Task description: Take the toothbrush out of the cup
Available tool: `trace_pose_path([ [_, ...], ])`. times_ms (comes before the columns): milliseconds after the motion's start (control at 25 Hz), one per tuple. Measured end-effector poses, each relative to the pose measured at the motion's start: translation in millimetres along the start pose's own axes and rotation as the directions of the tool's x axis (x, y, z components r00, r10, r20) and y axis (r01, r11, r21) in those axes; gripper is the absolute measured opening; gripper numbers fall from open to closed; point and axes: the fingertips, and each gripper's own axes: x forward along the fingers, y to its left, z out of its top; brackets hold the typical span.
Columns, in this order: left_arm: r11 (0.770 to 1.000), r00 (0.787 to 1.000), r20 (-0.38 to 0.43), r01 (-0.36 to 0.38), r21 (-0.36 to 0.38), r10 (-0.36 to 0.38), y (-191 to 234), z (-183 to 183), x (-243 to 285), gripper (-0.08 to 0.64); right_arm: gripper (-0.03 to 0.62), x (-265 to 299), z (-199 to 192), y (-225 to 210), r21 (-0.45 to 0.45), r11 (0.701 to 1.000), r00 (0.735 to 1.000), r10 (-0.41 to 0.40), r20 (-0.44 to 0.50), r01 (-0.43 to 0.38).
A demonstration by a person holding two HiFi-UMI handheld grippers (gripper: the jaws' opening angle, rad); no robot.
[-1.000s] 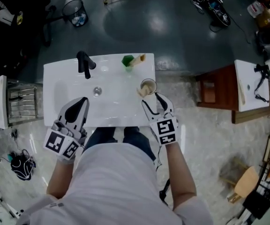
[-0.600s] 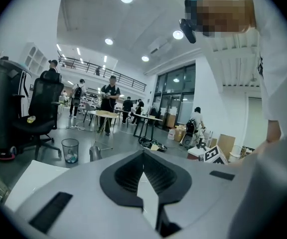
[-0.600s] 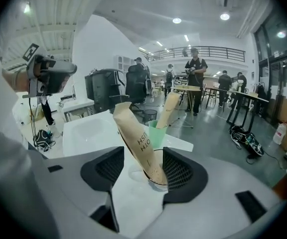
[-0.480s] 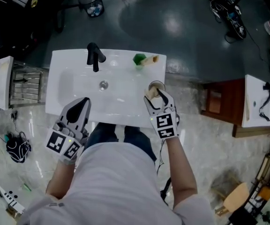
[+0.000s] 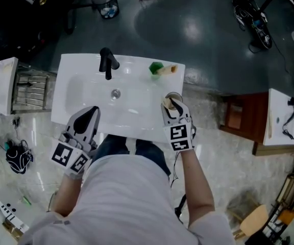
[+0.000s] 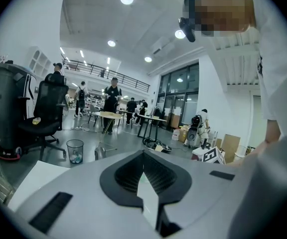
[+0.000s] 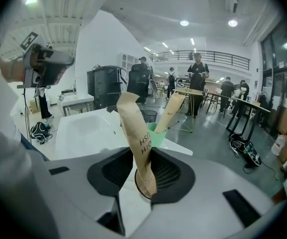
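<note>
A toothbrush in a brown paper wrapper stands tilted in a small cup on the right of the white sink. My right gripper reaches over the cup's near side. In the right gripper view the wrapper runs down between the two pads, with the right gripper just above the cup's rim. Its jaws have just been closing and now press on the wrapper. My left gripper rests shut at the sink's front left edge; the left gripper holds nothing.
A green cup with a second wrapped toothbrush stands on the sink's back rim. The black faucet rises at the back, and the drain lies mid-basin. A second white sink stands further right.
My right gripper has moved forward and down onto the cup, and its jaws have narrowed around the wrapped toothbrush. The left gripper has stayed at the sink's front edge.
</note>
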Motion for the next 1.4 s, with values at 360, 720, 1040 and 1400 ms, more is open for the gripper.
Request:
trace_pose_path([
  [360,0.999,0.999,0.024,0.029,0.016,-0.029,0.2,11.4,10.7,0.017,0.066,-16.5,23.7,-16.8,0.048,0.998,0.997,-0.053,0.053,0.050],
  [720,0.996,0.995,0.058,0.085,0.033,-0.087,-0.7,34.2,23.6,0.017,0.058,-48.3,69.9,-31.8,0.090,0.992,0.992,-0.092,0.087,0.084],
  [1040,0.990,0.988,0.075,0.134,0.045,-0.137,10.0,52.2,29.4,0.017,0.055,-76.6,126.6,-43.0,0.167,0.978,0.976,-0.149,0.160,0.122],
  [1400,0.985,0.981,0.086,0.168,0.048,-0.172,35.7,62.0,23.8,0.017,0.055,-85.0,176.4,-25.3,0.210,0.968,0.960,-0.184,0.210,0.140],
])
